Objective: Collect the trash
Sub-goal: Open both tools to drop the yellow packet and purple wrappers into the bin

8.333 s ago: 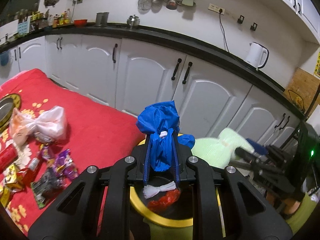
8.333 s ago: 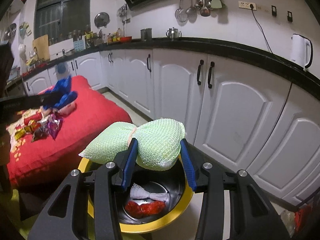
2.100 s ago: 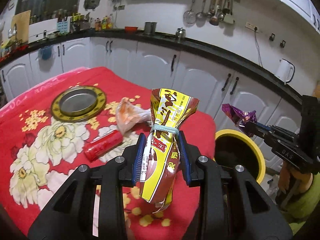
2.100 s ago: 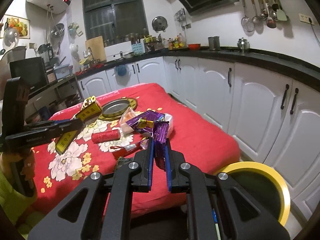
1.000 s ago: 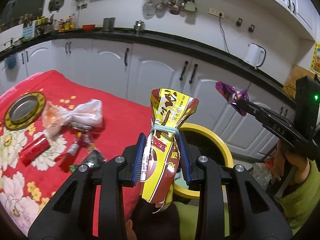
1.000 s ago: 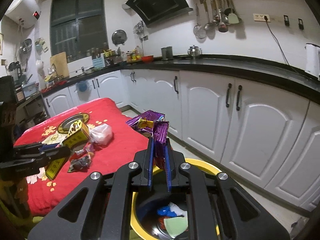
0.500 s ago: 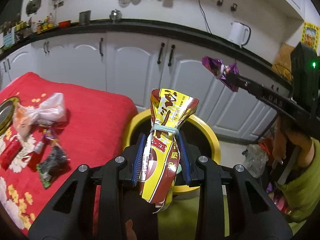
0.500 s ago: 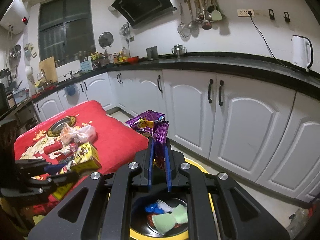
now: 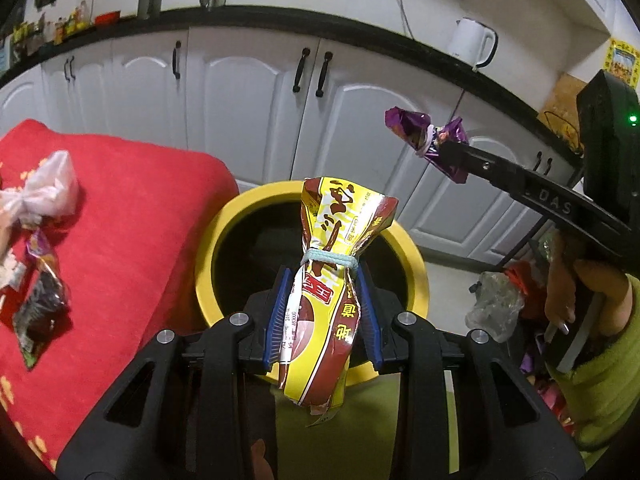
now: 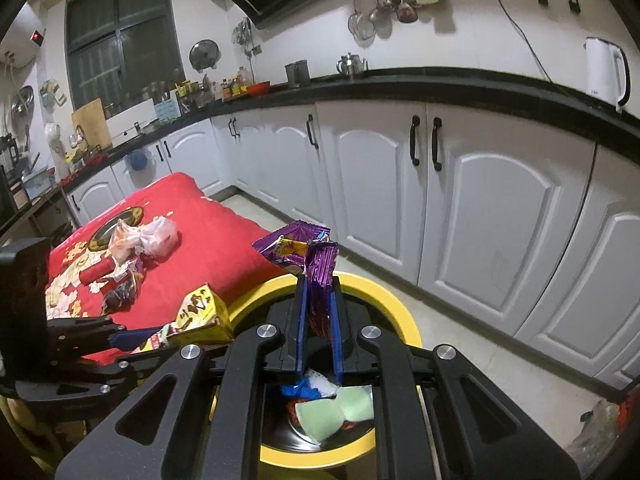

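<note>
My left gripper (image 9: 322, 280) is shut on a yellow and brown snack bag (image 9: 326, 280) tied with a pale band, held above the near rim of the yellow bin (image 9: 206, 248). My right gripper (image 10: 319, 286) is shut on a crumpled purple wrapper (image 10: 308, 254), which hangs over the same yellow bin (image 10: 404, 316). Inside the bin lie a green mesh bundle (image 10: 334, 412), a blue bag and red scraps. In the left wrist view the purple wrapper (image 9: 424, 140) shows at the right, above the bin's far side.
A table with a red flowered cloth (image 9: 120, 216) stands left of the bin, carrying a pink-white plastic bundle (image 9: 44, 192), dark wrappers (image 9: 40, 316) and a red can (image 10: 96, 270). White cabinets (image 10: 480, 208) run behind. A clear bag (image 9: 494, 308) lies on the floor at right.
Both grippers have moved from beside the table to over the bin and dropped lower, each still gripping its piece. The bin now fills the centre of both views.
</note>
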`<state>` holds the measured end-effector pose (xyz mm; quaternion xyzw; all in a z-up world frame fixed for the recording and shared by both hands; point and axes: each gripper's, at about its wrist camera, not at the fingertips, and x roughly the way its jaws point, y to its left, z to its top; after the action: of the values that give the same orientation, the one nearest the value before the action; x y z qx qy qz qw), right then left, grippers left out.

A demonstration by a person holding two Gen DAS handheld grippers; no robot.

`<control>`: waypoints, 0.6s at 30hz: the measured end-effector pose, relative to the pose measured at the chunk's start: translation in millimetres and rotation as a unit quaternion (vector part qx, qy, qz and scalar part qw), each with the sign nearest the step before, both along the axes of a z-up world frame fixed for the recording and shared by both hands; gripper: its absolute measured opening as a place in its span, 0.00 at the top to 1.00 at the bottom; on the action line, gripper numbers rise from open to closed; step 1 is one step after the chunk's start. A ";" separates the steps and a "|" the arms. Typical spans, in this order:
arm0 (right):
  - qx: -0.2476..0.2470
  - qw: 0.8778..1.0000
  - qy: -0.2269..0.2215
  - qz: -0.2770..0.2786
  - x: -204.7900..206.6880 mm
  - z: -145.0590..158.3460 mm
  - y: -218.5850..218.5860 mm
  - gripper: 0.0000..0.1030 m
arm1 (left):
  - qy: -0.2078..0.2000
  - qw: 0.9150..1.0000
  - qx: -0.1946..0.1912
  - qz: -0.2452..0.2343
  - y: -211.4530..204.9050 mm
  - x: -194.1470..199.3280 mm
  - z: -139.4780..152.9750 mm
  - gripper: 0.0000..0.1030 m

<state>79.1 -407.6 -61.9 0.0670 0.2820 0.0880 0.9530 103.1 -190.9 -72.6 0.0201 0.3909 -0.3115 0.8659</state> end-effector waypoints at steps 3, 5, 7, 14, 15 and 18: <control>0.006 1.000 0.008 0.006 4.5 -5.2 -0.2 0.90 | 0.007 1.000 0.004 0.001 -2.5 3.5 -6.2 0.75; 0.010 1.000 0.012 0.011 7.6 -7.4 -0.7 0.90 | 0.013 1.000 0.007 0.003 -3.4 6.1 -11.5 0.75; 0.011 1.000 0.015 0.017 10.1 -10.7 0.0 0.90 | 0.015 1.000 0.011 0.005 -4.8 8.6 -14.8 0.75; 0.034 0.998 0.038 0.024 21.4 -23.8 -6.0 0.77 | 0.024 0.999 0.024 0.006 -12.9 16.4 -23.6 0.72; 0.040 0.998 0.041 0.018 23.0 -25.8 -8.5 0.73 | 0.024 0.999 0.026 0.010 -12.0 17.4 -24.5 0.67; 0.049 0.998 0.044 0.008 24.5 -28.5 -13.2 0.65 | 0.027 0.999 0.017 0.023 -5.5 19.8 -25.1 0.46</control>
<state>103.6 -420.8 -90.4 0.1150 0.3191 0.1060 0.9347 122.9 -196.4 -97.7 0.0173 0.4195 -0.2855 0.8615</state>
